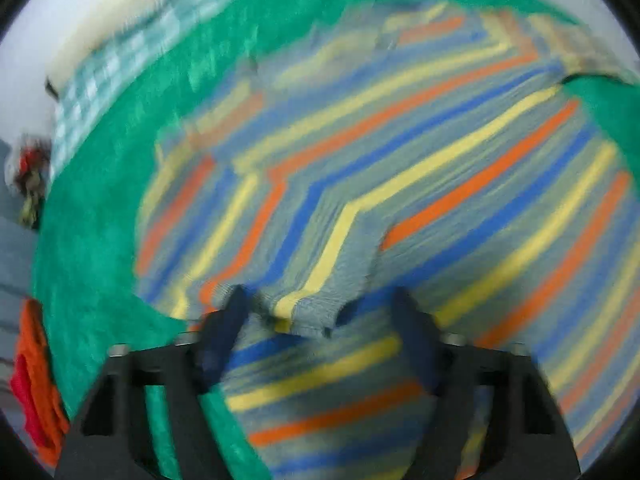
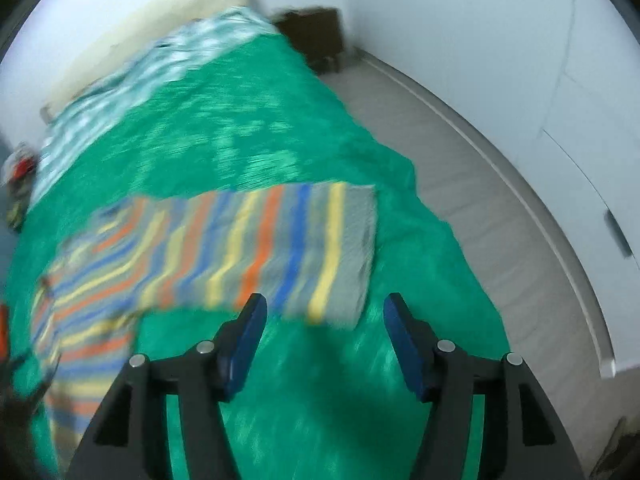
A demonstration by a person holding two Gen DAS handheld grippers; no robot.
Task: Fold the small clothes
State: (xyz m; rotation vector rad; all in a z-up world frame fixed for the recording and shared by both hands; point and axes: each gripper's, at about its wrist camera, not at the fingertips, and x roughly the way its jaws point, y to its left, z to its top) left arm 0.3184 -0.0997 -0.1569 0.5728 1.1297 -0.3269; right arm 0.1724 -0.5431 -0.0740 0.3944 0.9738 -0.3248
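A bed (image 2: 280,128) fills the room, spread with a green cover (image 2: 248,120) and a green-and-white checked sheet (image 2: 168,60) near its cream headboard (image 2: 152,20). A dark bedside cabinet (image 2: 316,36) stands in the corner, with pale grey floor (image 2: 460,200) alongside and white walls (image 2: 460,40) in soft, even light.

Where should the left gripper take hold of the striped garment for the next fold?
Probably the cuff of the striped garment, which ends between the fingers of the left gripper. It is a narrow edge lying on top of the body, so coming from above and pinching across it should work. Blur hides whether the pads touch it.
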